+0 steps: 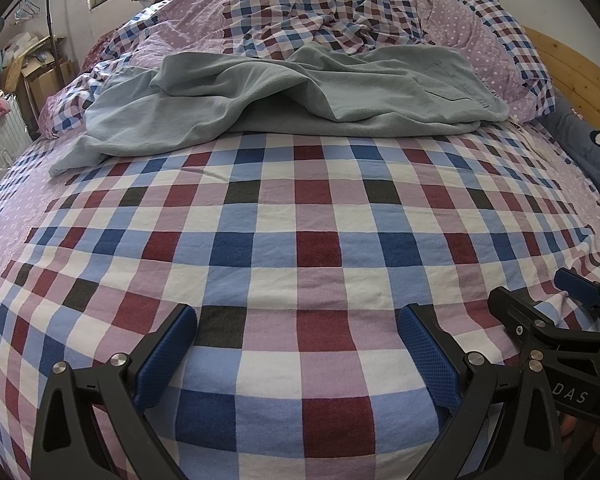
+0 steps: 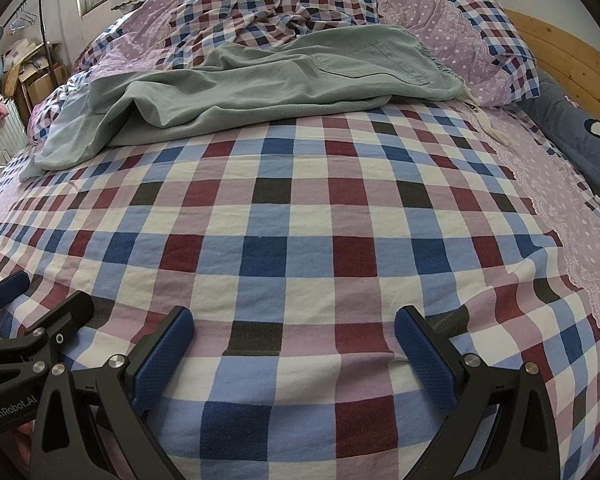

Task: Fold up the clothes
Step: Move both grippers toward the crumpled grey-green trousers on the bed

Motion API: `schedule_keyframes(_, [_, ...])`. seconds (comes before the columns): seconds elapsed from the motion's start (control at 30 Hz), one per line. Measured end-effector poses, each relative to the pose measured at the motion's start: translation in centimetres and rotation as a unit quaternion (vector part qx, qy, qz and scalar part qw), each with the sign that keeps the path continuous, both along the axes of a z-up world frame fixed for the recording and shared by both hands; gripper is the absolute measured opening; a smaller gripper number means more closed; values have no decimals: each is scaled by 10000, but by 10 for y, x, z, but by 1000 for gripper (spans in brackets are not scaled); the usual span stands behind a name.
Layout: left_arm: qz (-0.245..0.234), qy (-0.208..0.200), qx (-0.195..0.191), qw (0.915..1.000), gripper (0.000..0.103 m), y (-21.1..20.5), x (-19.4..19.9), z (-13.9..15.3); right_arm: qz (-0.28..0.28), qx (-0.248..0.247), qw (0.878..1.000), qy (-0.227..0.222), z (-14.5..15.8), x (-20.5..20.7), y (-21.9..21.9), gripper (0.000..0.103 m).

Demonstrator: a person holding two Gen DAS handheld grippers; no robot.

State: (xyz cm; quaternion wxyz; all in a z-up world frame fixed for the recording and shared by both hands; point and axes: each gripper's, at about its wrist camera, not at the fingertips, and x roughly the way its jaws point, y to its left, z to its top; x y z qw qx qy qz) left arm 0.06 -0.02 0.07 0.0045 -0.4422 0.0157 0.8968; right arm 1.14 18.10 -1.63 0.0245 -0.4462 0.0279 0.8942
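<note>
Item: grey-green trousers (image 1: 284,96), one pair, unfolded and rumpled. Location: far half of the bed, lying partly on the checked sheet (image 1: 300,248) and partly against the bunched checked quilt (image 1: 300,12) behind. Long axis: runs across the bed, left to right. Orientation: gathered waistband (image 2: 440,66) at the right end, close to the pillow (image 2: 496,40); leg ends trail off to the left, the lowest one (image 1: 72,160) drooping toward the near side.

Left gripper (image 1: 298,354): blue pads spread wide, nothing between them, hovering over the near part of the sheet, well apart from the trousers.

Right gripper (image 2: 294,354): blue pads likewise spread wide, holding nothing, over the near sheet just beside the left one.

View notes: the right wrist view shows the patch pocket (image 2: 364,62) with its stitched outline plainly, and a pale cord end (image 2: 484,118) hanging off the waistband onto the sheet. The left wrist view shows the pocket only at a shallower angle, but shows a dark hollow (image 1: 276,106) under a lifted fold at mid-garment. Each view catches the other gripper at its lower corner.

Surroundings: wooden headboard (image 1: 572,68) at right; clothes rail (image 1: 48,4) and boxes (image 1: 40,76) at left.
</note>
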Motion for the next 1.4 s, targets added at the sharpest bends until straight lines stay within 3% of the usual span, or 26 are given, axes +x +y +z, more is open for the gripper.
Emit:
schedule_keyframes(0.5, [-83,-63,102,9999,102,-4,-2,-1,-4,-54,10000,-49,-4,-3,-1,103])
schedule_keyframes(1.07, [-254,-79,464,9986,102,-10,4,4,48,-620,9981,7,-4,0,9,103])
schedule_keyframes(1.17, [-260,-39,666,9974,102,-14,5,7,-38,-1069,9941,169,-1,4,18,103])
schedule_keyframes(1.4, [-160,74,1548,9878,100,-31,8,16,-180,-1756,9836,382,2,5,28,103])
